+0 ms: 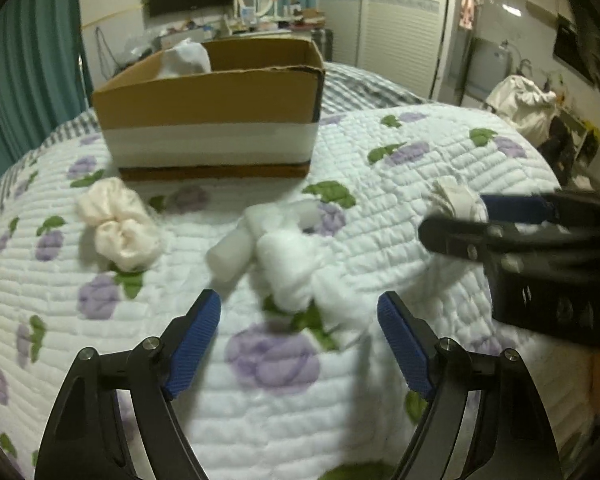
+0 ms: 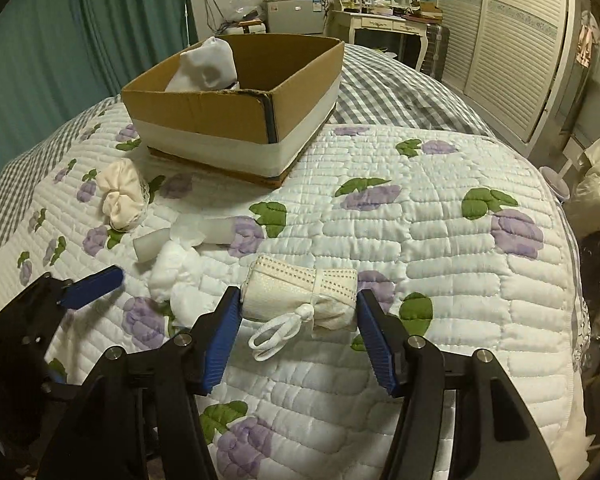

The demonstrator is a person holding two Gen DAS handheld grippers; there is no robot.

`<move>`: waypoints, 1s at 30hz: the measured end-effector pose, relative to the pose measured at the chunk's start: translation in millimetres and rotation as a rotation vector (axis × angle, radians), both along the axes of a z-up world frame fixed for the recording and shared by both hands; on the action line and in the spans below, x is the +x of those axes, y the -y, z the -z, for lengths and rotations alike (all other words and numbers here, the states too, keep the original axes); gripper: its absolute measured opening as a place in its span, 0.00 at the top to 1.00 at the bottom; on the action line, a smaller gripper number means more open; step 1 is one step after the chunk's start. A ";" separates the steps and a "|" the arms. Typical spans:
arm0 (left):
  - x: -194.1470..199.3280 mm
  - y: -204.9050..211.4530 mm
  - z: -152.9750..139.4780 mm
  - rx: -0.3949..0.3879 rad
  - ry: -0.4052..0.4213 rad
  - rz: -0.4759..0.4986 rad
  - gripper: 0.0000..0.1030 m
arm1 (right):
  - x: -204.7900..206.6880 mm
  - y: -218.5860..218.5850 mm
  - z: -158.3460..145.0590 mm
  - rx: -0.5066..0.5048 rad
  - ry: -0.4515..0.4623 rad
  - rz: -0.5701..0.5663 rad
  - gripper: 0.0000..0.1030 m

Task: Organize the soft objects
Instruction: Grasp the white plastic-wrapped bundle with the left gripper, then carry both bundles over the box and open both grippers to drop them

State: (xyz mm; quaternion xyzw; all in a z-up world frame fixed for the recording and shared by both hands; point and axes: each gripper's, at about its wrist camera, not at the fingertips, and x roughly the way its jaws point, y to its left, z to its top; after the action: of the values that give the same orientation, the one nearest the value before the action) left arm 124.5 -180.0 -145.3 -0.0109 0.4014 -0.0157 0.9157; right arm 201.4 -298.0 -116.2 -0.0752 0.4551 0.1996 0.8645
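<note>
A quilted floral bedspread point(image 2: 440, 240) fills both views, and at its far side sits the cardboard box point(image 2: 236, 116) with a white bundle point(image 2: 206, 66) poking up in its far left corner. Only the right wrist view shows the rolled cream cloth point(image 2: 300, 292) in full: a dotted band, tied at the middle, a white loop trailing toward the camera. The right gripper point(image 2: 299, 332) brackets it, blue pads touching both ends, jaws closed onto the roll. From the left wrist view, just a cream tip of that roll peeks past the right gripper's black frame. The left gripper point(image 1: 299, 346) hangs with jaws wide apart, gripping nothing, just short of the fluffy white pile point(image 1: 296, 268). Far left lies a cream scrunched cloth point(image 1: 120, 226).
</note>
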 end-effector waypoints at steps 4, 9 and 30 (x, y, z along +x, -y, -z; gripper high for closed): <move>16.4 1.3 4.7 0.002 0.001 -0.033 0.22 | 0.8 1.4 2.9 0.006 -0.006 0.006 0.43; 24.4 -13.2 12.4 -0.064 -0.044 -0.022 0.64 | 1.1 3.4 4.0 0.011 -0.010 0.003 0.43; -55.3 -65.7 -99.5 -0.087 0.091 0.023 0.70 | -50.2 -20.5 -86.9 0.017 0.165 0.061 0.43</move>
State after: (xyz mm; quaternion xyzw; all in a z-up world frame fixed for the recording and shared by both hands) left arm 69.2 -114.2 -45.7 -0.0453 0.3584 -0.0438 0.9315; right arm 151.2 -277.5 -29.3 -0.0700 0.3828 0.1700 0.9054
